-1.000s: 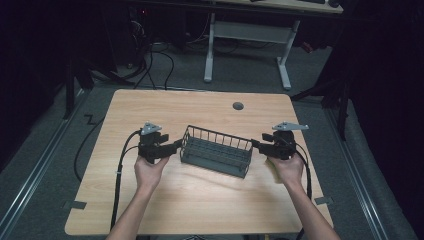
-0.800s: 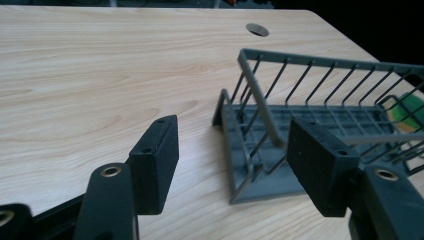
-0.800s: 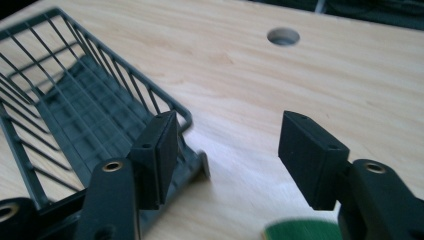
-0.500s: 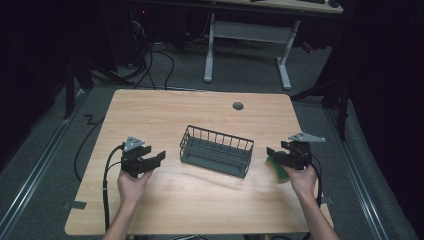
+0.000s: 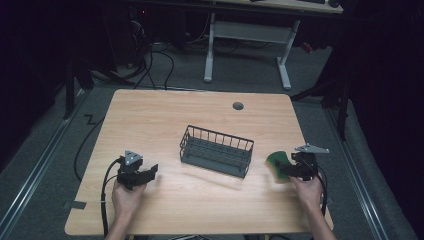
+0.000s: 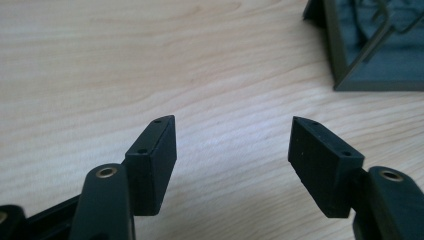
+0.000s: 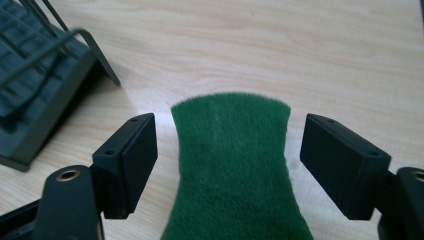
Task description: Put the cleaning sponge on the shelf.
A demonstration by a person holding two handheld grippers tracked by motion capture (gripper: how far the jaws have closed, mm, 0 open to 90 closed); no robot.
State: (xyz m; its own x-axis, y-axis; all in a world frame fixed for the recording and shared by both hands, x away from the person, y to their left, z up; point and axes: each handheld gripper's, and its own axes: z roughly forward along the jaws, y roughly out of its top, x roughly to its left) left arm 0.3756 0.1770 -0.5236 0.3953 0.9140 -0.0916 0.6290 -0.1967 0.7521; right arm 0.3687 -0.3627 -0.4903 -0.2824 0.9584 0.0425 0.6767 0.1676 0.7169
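Observation:
A dark grey wire basket (image 5: 216, 151) stands in the middle of the wooden table (image 5: 165, 115). My left gripper (image 5: 152, 171) rests low at the front left, well apart from the basket, open with bare wood between its jaws (image 6: 232, 145). One corner of the basket (image 6: 370, 55) shows at the upper right in the left gripper view. To the basket's right lies a green sponge (image 5: 275, 159) with a yellow underside. My right gripper (image 7: 227, 150) straddles the sponge (image 7: 232, 165). Its jaws have just been opening and stand clear of both sponge edges.
A round cable hole (image 5: 238, 106) sits near the table's far edge. Beyond the table stands a white-legged desk (image 5: 245, 30) with cables on the floor. The basket's end (image 7: 35, 95) lies close to the left of the right gripper.
Both grippers left the basket's two ends, moving outward, toward the front edge and down. The right gripper now sits over the green sponge. The basket has stayed put.

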